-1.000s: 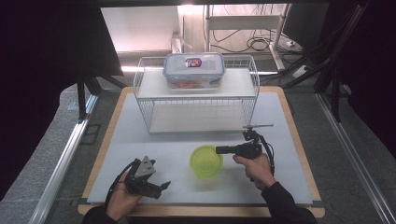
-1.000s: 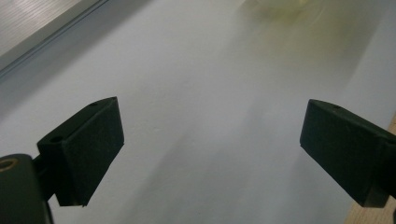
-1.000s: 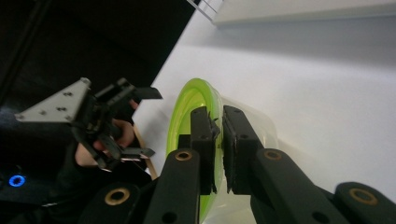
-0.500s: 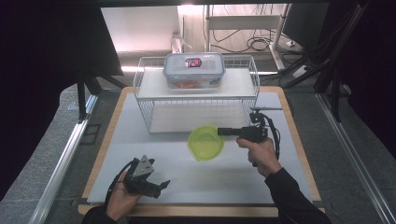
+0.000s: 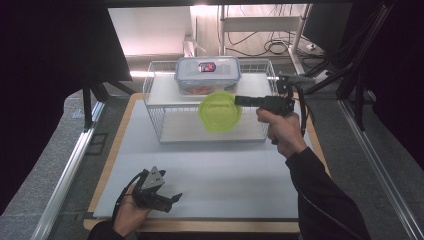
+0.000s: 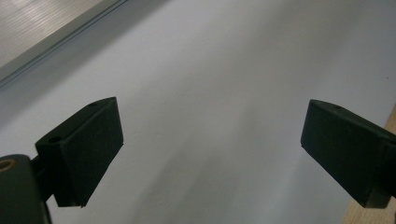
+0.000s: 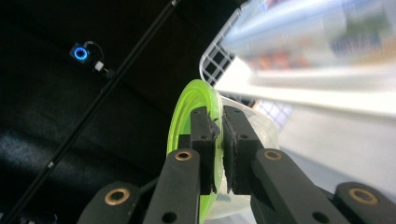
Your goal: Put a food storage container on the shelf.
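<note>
My right gripper [image 5: 240, 100] is shut on the rim of a round clear tub with a green lid [image 5: 220, 111]. It holds the tub in the air, tipped on its side, in front of the wire rack [image 5: 155, 106]. In the right gripper view the jaws of the right gripper [image 7: 219, 140] pinch the edge of the green lid [image 7: 184, 116]. My left gripper [image 5: 172, 201] rests low at the front left of the white mat [image 5: 225, 170], open. In the left gripper view nothing sits between the wide-apart jaws of the left gripper [image 6: 210, 154].
On the rack's top shelf stands a clear food box with a blue-rimmed lid [image 5: 207, 75], just behind the raised tub. The mat lies on a wooden board [image 5: 117, 145]. Dark stands and cables crowd the back right.
My right gripper has lifted the green-lidded tub off the mat and carried it up and back toward the rack, and the tub has tipped onto its side. The left gripper has stayed put.
</note>
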